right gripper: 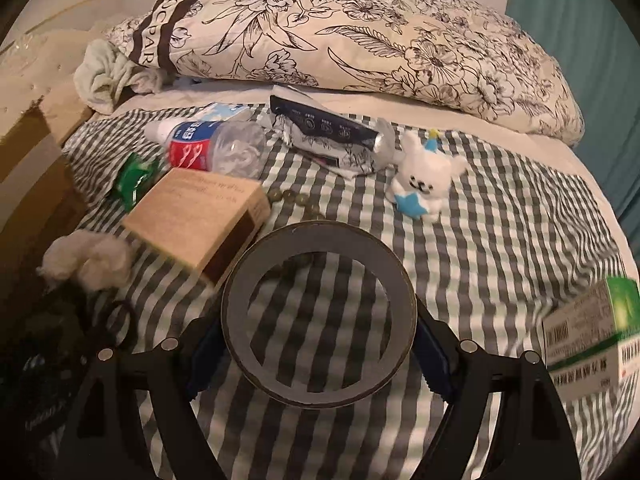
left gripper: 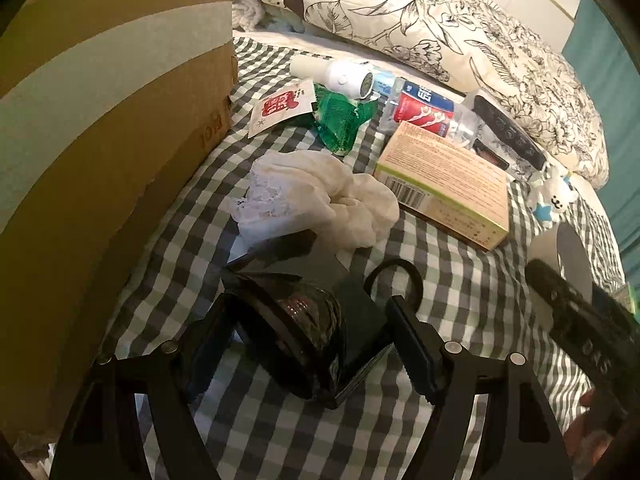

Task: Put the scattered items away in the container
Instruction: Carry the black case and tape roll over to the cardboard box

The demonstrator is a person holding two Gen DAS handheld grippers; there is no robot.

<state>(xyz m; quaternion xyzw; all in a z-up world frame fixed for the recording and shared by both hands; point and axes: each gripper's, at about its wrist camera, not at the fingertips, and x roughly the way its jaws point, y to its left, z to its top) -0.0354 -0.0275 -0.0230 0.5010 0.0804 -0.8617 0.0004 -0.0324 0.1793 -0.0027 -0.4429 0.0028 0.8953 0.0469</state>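
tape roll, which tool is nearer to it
Right. The right tool has the tape roll between its fingers, while the left tool sits apart, around a black item by the cardboard box.

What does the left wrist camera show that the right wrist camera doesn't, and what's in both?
Only the left wrist view shows the white cylindrical device, the red-and-white sachet and the left gripper around a black glossy item. Only the right wrist view shows the string of beads, the green-and-white box and the right gripper closed on the tape roll. Both show the tan box, water bottle and white plush toy.
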